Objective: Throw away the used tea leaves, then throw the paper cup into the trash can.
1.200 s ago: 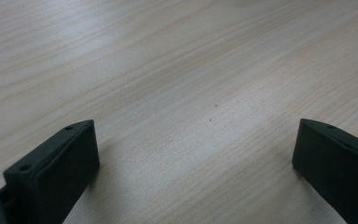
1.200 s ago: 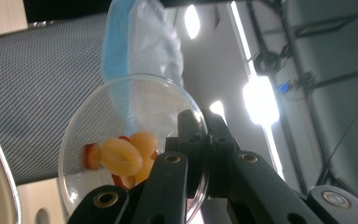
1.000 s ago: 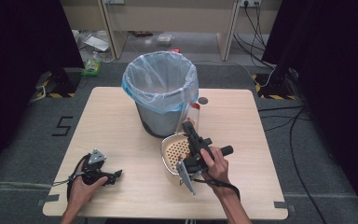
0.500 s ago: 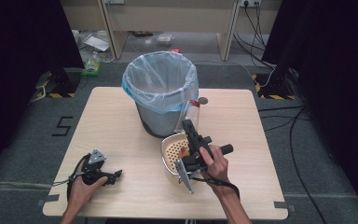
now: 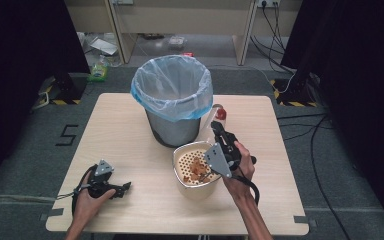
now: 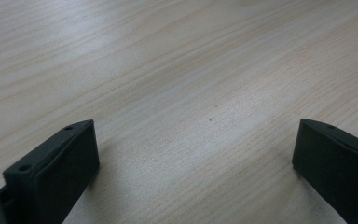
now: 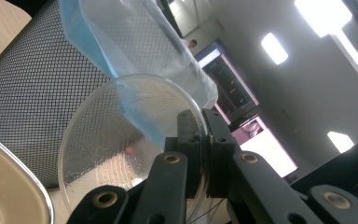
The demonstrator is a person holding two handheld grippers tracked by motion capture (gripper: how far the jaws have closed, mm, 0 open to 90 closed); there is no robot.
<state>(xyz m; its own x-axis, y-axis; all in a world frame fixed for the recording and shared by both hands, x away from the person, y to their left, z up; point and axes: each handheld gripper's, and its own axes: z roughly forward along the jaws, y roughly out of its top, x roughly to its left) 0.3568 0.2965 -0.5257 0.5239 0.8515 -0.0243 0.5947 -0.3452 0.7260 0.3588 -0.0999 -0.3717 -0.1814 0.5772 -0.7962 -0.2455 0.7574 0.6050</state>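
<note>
A beige pot (image 5: 194, 192) with a perforated insert and brown food scraps (image 5: 197, 168) stands in front of a mesh bin (image 5: 174, 131) lined with a blue bag (image 5: 172, 85). My right gripper (image 5: 217, 131) is shut on the rim of a clear glass lid (image 7: 121, 154), held upright between the pot and the bin. The lid's red knob (image 5: 221, 114) points up and away. The right gripper's jaws (image 7: 199, 140) pinch the lid's edge. My left gripper (image 5: 122, 189) rests on the table (image 5: 120, 140) at the front left, and its jaws (image 6: 196, 154) stand wide open over bare wood.
The bin stands at the table's middle back, close to the lid and the right hand. The pot's rim (image 7: 14, 186) lies just below the lid. Cables and litter lie on the floor beyond the table.
My right gripper has shifted slightly right and away with the lid, so the pot's insert and scraps lie more exposed. The left gripper has not moved.
</note>
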